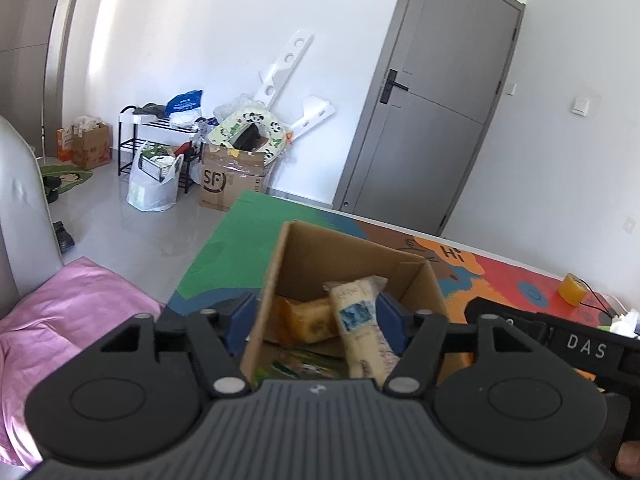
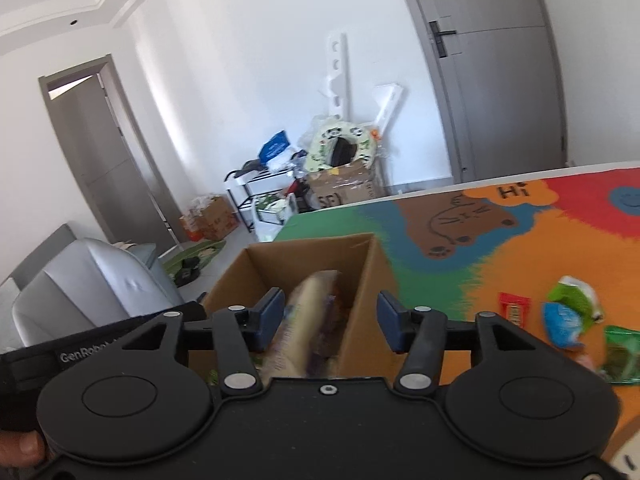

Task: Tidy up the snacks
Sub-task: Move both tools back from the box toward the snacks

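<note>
**Both hand-held grippers released over the box**

You held both hand-held grippers above the cardboard box [image 1: 344,276], which stood on the colourful surface [image 1: 240,236]. Your left hand-held gripper [image 1: 316,322] stood released, jaws apart: one blue pad lay outside the box's near wall, the other inside it, beside a pale packet [image 1: 360,320]. No pad pressed on that packet. It leaned upright in the box, long axis running away from you and upward, just ahead of the left fingertips and slightly toward the inner pad. A yellow snack [image 1: 308,318] lay next to it, lower in the box.

Your right hand-held gripper [image 2: 330,322] was likewise released. A blurred pale packet [image 2: 304,320] showed between its pads, touching neither as far as the blur allows, apparently dropping into the box [image 2: 280,256].

The snacks left to sort lay on the surface [image 2: 500,264] to the right of the box: a red packet [image 2: 514,310], a blue packet [image 2: 562,322] and two green packets [image 2: 576,294] [image 2: 620,354]. They lay well to the right of the right hand-held gripper, which was the nearer one; the red packet was closest, its long axis pointing roughly away from you. The coming reach likely falls to your right hand.
</note>
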`<state>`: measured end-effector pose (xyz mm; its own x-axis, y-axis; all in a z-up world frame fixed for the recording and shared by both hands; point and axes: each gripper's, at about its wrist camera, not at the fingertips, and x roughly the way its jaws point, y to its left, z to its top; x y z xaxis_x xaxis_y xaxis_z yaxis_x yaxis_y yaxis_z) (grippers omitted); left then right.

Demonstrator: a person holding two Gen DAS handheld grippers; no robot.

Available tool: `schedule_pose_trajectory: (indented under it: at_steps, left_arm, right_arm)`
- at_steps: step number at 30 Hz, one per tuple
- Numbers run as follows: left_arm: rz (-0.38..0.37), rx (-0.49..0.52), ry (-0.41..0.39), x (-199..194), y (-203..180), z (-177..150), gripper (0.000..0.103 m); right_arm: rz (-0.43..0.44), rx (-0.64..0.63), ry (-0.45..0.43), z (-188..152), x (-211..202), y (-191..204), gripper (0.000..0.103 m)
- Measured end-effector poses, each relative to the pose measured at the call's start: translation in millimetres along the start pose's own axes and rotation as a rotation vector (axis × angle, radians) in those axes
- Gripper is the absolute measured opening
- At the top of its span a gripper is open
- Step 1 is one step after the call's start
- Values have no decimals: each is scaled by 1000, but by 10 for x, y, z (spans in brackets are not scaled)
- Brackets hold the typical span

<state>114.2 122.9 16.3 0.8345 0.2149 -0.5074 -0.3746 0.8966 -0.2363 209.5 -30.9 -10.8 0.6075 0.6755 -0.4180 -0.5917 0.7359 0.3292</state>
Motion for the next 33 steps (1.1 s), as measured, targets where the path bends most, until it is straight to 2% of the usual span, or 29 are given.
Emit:
schedule_pose_trajectory:
  at_steps: [2,11,27,33]
  left_arm:
    - [-8,11,4,-3,-56,-28,76]
    - [-45,52,23,-11,-341,-153,80]
    - [-169,152,37,-34,-1091,-440,80]
    - [-178,156,50,49,-1288,-520,80]
  right_arm:
    - [-18,3,-1,-30,-71,-45,58]
    - [-102,50,-17,-204,-400,-394,71]
    - [-203,160,-51,-418,-894,-1152,71]
    - [-231,195,-59,-490,-993,-1417,71]
